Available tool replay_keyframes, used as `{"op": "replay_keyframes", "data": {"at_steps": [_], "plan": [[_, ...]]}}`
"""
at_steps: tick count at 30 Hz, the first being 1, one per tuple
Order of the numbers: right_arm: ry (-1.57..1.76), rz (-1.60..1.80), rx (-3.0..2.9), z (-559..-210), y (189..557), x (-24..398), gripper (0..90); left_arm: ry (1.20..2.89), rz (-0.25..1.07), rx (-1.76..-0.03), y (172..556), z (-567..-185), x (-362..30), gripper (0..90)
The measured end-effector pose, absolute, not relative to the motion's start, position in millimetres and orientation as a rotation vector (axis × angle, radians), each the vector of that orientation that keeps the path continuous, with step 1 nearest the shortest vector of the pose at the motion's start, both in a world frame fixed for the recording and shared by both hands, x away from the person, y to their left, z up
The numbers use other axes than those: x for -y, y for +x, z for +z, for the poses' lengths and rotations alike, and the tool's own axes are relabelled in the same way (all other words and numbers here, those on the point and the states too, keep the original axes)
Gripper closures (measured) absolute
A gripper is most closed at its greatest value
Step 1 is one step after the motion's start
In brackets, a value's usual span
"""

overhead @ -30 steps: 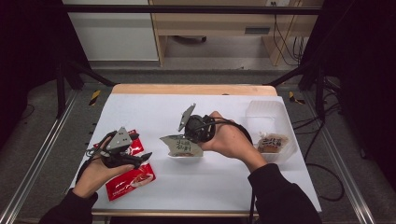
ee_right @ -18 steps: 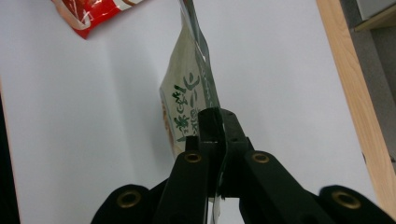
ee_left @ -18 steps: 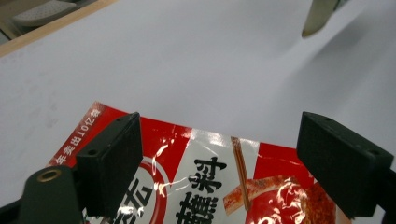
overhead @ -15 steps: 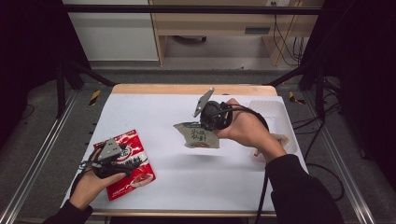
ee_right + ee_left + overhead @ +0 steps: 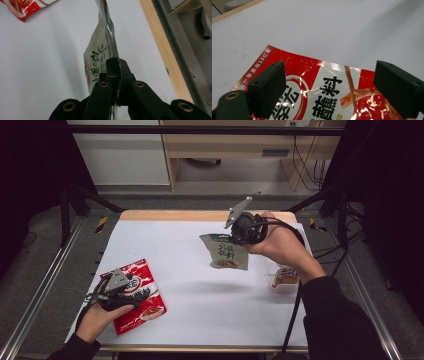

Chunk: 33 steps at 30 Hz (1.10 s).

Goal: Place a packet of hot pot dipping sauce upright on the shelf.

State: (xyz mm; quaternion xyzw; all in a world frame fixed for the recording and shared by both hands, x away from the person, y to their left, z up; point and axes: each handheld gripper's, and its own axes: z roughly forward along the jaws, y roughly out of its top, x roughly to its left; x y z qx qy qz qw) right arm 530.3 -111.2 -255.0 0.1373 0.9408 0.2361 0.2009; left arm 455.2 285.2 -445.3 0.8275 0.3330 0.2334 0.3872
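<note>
The right gripper (image 5: 234,236) is pinching the green packet (image 5: 229,254), dangling it above the table (image 5: 200,310). The left gripper (image 5: 332,85) is hovering, jaws apart, over the red packet (image 5: 327,87).

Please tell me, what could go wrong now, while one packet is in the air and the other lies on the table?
1. The right gripper pinches the green packet only at its thin edge, so it may slip or swing out.
2. The left gripper stands open over the red packet; closing on the flat, glossy film may just push it across the white table.
</note>
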Motion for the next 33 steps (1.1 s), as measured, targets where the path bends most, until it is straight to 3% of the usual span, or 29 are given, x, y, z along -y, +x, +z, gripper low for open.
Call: {"op": "replay_keyframes", "data": {"at_steps": [33], "plan": [[0.568, 0.701, -2.42, -223, 533, 209, 90.0, 2.148, 0.59, -0.866, 450, -452, -279, 7.1]]}}
